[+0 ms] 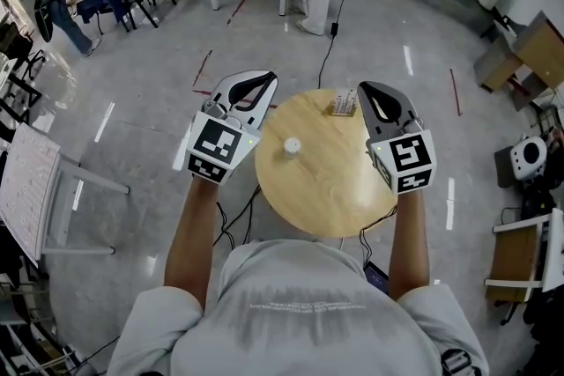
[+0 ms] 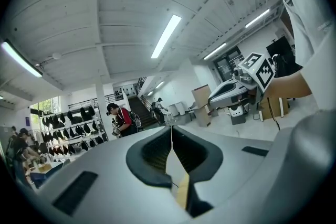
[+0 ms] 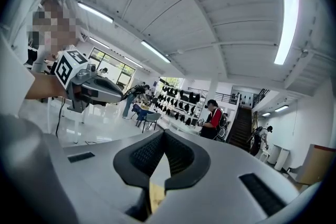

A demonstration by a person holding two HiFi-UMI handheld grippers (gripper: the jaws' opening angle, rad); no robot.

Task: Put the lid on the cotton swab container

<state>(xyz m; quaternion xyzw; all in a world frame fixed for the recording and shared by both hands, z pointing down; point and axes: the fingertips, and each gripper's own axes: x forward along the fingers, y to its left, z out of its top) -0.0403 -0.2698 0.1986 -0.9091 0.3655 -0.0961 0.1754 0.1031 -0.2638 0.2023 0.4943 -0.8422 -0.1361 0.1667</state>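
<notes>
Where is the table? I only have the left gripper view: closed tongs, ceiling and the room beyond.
Observer: Below you. In the head view the round wooden table lies between the left gripper and the right gripper.
Operator: Anything on it?
Observer: A small white round item stands near the middle, toward your left side.
Operator: Only that?
Observer: No, a small pale box-like item sits at the far edge, close beside the right gripper's tip.
</notes>
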